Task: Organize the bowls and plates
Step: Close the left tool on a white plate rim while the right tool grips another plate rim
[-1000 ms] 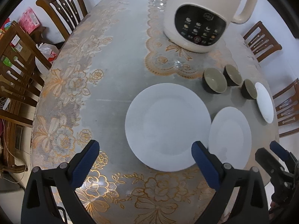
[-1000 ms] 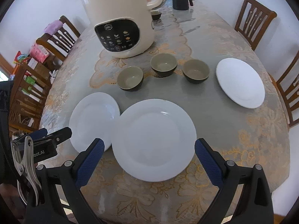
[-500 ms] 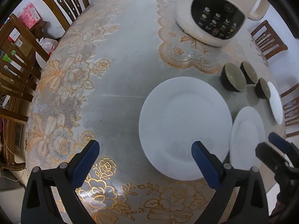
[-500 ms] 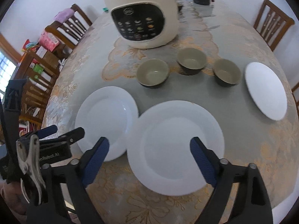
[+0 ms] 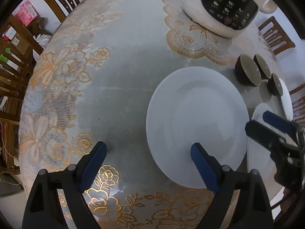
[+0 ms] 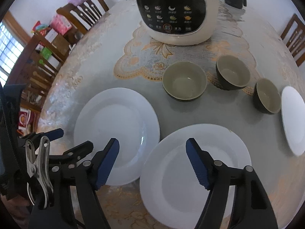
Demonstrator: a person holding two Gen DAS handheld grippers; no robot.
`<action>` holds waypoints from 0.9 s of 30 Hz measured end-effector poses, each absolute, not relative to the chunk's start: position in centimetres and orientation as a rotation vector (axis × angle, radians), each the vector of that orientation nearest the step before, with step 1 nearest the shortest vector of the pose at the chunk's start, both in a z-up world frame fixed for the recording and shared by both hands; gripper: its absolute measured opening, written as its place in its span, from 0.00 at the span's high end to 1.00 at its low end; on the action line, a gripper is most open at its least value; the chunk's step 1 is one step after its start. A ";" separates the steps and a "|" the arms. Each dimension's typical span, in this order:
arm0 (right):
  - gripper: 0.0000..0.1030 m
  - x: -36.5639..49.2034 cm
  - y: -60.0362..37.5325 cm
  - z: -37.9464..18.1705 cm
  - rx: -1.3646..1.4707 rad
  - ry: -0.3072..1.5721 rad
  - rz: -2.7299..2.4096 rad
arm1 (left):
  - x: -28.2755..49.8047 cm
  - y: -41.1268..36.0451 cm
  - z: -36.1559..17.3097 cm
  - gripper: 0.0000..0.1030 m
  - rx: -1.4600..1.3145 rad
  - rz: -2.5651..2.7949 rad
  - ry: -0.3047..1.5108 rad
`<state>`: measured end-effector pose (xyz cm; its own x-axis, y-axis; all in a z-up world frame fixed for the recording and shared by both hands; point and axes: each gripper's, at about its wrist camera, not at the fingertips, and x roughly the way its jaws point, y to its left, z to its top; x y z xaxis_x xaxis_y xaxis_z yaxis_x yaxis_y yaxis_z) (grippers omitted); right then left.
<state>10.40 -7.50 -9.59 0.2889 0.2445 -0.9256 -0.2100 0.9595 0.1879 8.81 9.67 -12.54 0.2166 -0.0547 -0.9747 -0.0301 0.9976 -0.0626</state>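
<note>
Lace-covered tabletop (image 5: 118, 80) larger in both views than a second ago. Cream appliance (image 6: 175, 11) at the far side, nearer the frame's top. Left plate (image 5: 196, 126) and right plate (image 6: 194, 169) side by side, unmoved, looming bigger. Three dark bowls (image 6: 184, 81) behind, small plate (image 6: 292, 118) beside them. Left gripper (image 5: 148, 152) straddling its plate's near rim, closing slightly, gripping nothing. Right gripper (image 6: 152, 150) likewise, narrowing, not touching.

Three white plates (image 6: 116, 131), three bowls (image 6: 184, 81)
</note>
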 end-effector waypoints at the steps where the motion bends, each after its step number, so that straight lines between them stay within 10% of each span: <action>1: 0.27 10.6 -7.4 -9.8 0.024 1.243 0.302 | 8.8 9.6 -12.5 0.11 -0.073 -0.020 1.343; 27: 0.35 12.0 -5.9 -10.1 -0.076 1.218 0.340 | 9.6 9.1 -12.8 0.10 -0.056 -0.049 1.320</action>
<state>11.97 -5.90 -10.05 0.3021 0.2155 -0.9286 -0.2960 0.9472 0.1235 9.61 9.11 -12.84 0.2474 -0.0678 -0.9665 0.0038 0.9976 -0.0690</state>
